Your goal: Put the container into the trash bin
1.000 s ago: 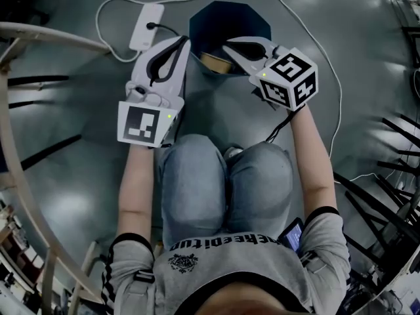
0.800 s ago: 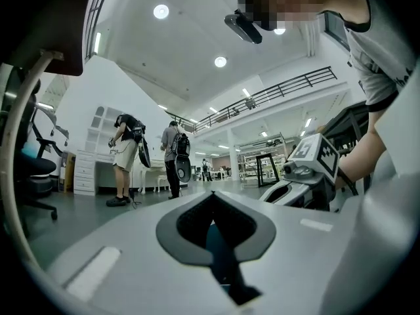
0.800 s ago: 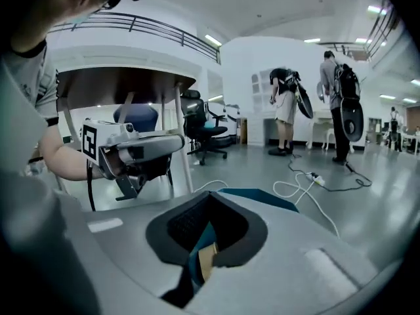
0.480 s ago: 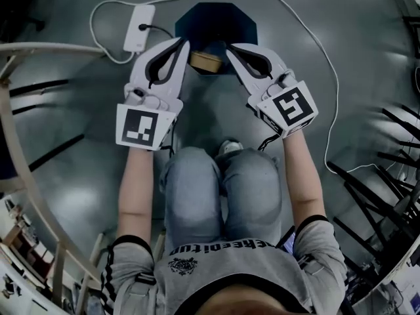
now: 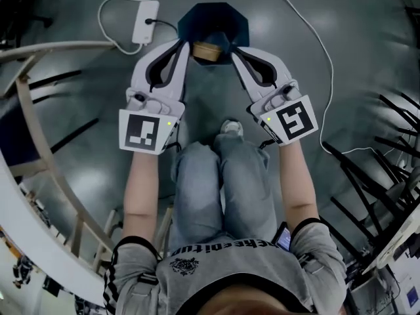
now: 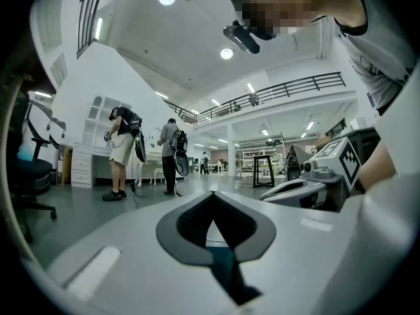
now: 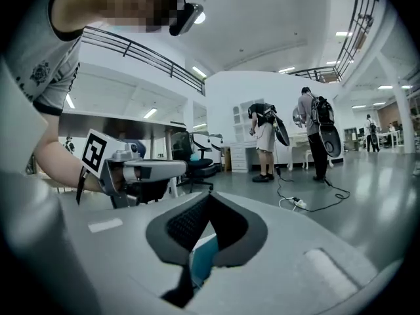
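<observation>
the small tan boxy container (image 5: 205,51) lies inside the dark blue angular trash bin (image 5: 218,17), between the two claw tips and just beyond them. the left claw (image 5: 184,44) and the right claw (image 5: 234,50) each have their jaws pressed together, holding nothing, above the grey floor (image 5: 348,38).

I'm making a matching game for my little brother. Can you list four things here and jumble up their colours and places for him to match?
Things:
1. container
2. trash bin
3. power strip
4. shoe

Descriptions:
A. white, on the floor, cable plugged in
B. light grey, just past the knees
C. tan, between the tips of the left gripper and right gripper
D. dark blue, on the floor in front

Pairs: 1-C, 2-D, 3-A, 4-B
</observation>
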